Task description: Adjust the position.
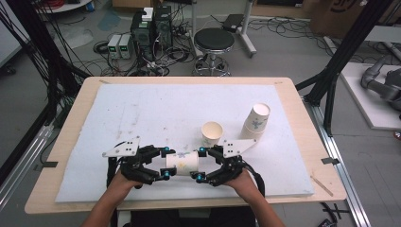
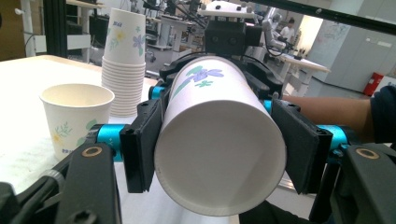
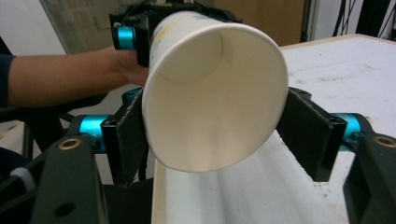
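A white paper cup with a flower print lies on its side just above the white mat, held between both grippers. My left gripper is shut on its base end; in the left gripper view both pads press the cup beside its closed bottom. My right gripper is shut on the mouth end. In the right gripper view the open rim of the cup is squeezed into an oval between the two pads.
One empty cup stands upright just behind the grippers. A leaning stack of several cups is to its right. The white mat covers most of the wooden table. A stool and cables lie beyond the far edge.
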Action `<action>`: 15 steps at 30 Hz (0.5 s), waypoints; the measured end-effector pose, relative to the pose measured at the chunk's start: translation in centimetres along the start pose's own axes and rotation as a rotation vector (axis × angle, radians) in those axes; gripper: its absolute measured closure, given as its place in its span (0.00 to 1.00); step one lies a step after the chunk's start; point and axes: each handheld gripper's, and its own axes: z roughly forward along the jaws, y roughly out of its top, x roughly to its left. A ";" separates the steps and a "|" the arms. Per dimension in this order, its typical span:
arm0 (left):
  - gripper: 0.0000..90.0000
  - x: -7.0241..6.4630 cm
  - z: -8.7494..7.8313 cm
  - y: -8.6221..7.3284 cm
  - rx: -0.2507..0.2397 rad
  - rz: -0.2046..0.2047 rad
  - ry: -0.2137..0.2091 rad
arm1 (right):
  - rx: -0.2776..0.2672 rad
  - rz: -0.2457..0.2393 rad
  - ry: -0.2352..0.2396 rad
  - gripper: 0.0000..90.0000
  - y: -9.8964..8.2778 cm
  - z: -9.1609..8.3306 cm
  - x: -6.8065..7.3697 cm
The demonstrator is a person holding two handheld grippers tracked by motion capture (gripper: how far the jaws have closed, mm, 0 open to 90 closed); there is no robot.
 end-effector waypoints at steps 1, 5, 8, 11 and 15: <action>0.41 0.0 0.0 0.0 0.000 0.001 -0.001 | -0.007 0.005 0.002 0.34 0.0 0.0 0.0; 0.41 0.1 0.0 -0.1 0.001 -0.003 -0.005 | -0.013 0.009 0.012 0.36 0.0 -0.2 -0.1; 0.41 0.1 0.0 -0.2 0.006 -0.013 -0.006 | -0.016 0.007 0.007 0.37 0.0 -0.2 -0.2; 0.36 0.0 0.2 -0.2 0.018 -0.020 0.005 | -0.013 0.015 0.009 0.37 0.0 -0.2 -0.2; 0.18 -0.3 0.4 0.0 0.059 -0.022 0.046 | -0.001 0.028 0.009 0.37 0.1 -0.3 -0.2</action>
